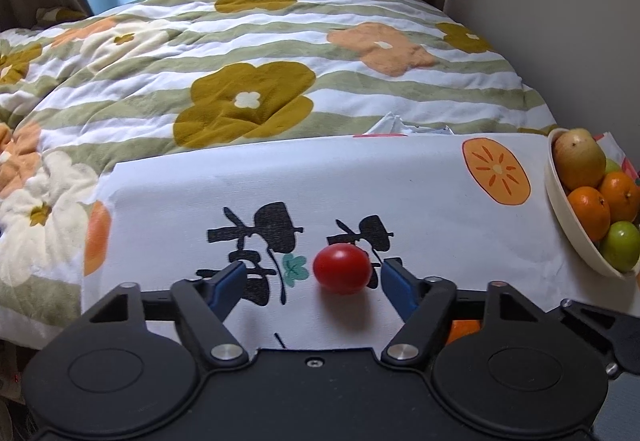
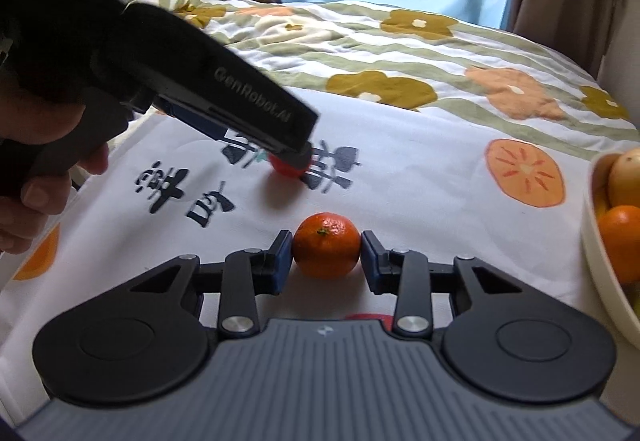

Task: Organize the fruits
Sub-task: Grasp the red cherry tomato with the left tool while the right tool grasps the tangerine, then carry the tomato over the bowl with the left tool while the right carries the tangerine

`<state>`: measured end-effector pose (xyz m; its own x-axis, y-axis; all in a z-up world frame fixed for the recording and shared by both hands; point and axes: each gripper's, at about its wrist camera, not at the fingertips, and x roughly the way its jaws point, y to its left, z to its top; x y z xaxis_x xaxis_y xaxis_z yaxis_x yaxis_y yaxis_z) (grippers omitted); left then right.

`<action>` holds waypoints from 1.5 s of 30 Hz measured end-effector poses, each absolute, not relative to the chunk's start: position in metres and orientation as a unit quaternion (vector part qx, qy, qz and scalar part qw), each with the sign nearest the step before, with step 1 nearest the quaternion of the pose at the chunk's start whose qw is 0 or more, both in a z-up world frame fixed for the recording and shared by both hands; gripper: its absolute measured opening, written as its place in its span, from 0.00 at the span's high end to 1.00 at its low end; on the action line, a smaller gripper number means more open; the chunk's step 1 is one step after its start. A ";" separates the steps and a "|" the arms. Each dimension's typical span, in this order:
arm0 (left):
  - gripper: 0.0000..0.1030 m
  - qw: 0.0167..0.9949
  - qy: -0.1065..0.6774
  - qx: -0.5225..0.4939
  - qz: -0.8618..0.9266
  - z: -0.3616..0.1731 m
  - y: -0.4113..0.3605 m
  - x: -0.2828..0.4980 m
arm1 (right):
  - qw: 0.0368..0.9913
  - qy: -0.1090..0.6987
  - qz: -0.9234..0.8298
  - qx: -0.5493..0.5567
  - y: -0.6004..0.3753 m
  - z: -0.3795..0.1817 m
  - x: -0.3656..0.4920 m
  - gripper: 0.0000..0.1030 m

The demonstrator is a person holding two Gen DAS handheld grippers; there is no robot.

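Note:
A red tomato [image 1: 342,268] lies on the white printed cloth [image 1: 400,181]. My left gripper [image 1: 313,275] stands open around it: the right pad is close beside it, and the left pad is well apart. In the right wrist view the left gripper [image 2: 294,161] reaches down from the upper left and partly hides the tomato [image 2: 285,168]. An orange mandarin [image 2: 326,245] rests on the cloth [image 2: 420,201] between the pads of my right gripper [image 2: 326,255], which touch it on both sides.
A cream bowl [image 1: 568,217] at the cloth's right edge holds a brown pear, mandarins and green fruits; its rim [image 2: 592,253] is near the right gripper. A flowered striped quilt [image 1: 248,53] covers the bed behind. A hand [image 2: 36,169] holds the left gripper.

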<state>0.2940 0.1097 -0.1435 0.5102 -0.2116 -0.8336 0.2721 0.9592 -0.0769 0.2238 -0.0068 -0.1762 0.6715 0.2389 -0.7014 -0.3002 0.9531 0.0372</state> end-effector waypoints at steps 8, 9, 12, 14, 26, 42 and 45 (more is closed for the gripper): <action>0.40 0.869 0.469 0.042 -0.149 -0.150 0.098 0.294 | 0.913 0.383 0.135 -0.049 -0.025 -0.176 0.221 0.50; 0.43 0.869 0.470 0.043 -0.150 -0.151 0.097 0.294 | 0.912 0.384 0.133 -0.050 -0.027 -0.176 0.221 0.50; 0.46 0.869 0.470 0.047 -0.148 -0.153 0.095 0.295 | 0.912 0.386 0.129 -0.048 -0.033 -0.176 0.219 0.50; 0.50 0.871 0.468 0.048 -0.145 -0.153 0.095 0.294 | 0.912 0.387 0.131 -0.043 -0.035 -0.176 0.219 0.50; 0.64 0.874 0.459 0.058 -0.152 -0.140 0.091 0.280 | 0.908 0.405 0.107 0.007 -0.058 -0.170 0.215 0.50; 0.64 0.906 0.403 0.064 -0.112 -0.079 0.054 0.200 | 0.920 0.378 0.102 0.024 -0.123 -0.123 0.177 0.50; 0.64 0.911 0.396 0.054 -0.102 -0.071 0.038 0.182 | 0.921 0.374 0.108 0.020 -0.139 -0.113 0.169 0.50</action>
